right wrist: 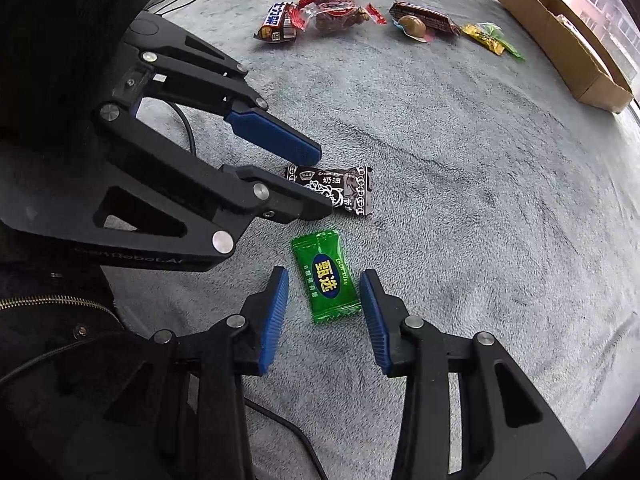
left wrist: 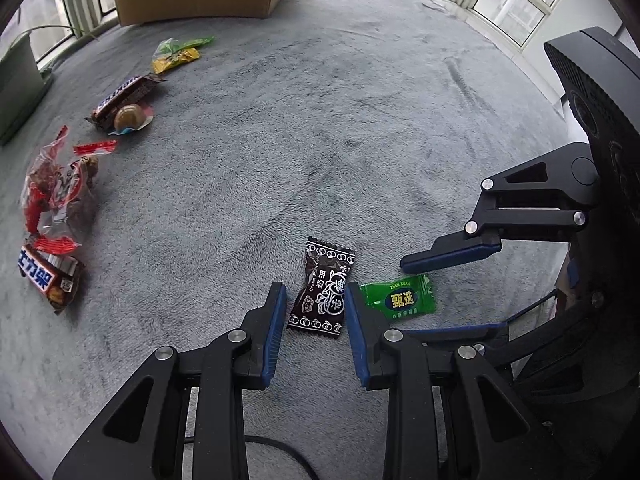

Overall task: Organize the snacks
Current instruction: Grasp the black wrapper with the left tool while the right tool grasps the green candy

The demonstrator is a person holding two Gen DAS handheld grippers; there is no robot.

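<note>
A dark brown candy (left wrist: 320, 296) with white print lies flat on the grey fleece blanket (left wrist: 320, 140). My left gripper (left wrist: 315, 292) straddles it, open: the right pad sits at the wrapper's edge and a gap shows at the left pad. Just right of it lies a green candy (left wrist: 404, 300). In the right wrist view the green candy (right wrist: 328, 280) lies between the blue pads of my right gripper (right wrist: 324, 276), open with a gap on both sides. That view also shows the left gripper (right wrist: 326, 182) from the side, over the brown candy (right wrist: 340, 188).
A row of snacks lies farther off: Snickers bar (left wrist: 48, 280), red clear bag (left wrist: 56, 192), dark chocolate bar (left wrist: 124, 96), round brown sweet (left wrist: 128, 118), yellow-green packet (left wrist: 176, 54). A cardboard box (left wrist: 200, 0) stands by the windows. A plant pot (left wrist: 16, 88) is at the left.
</note>
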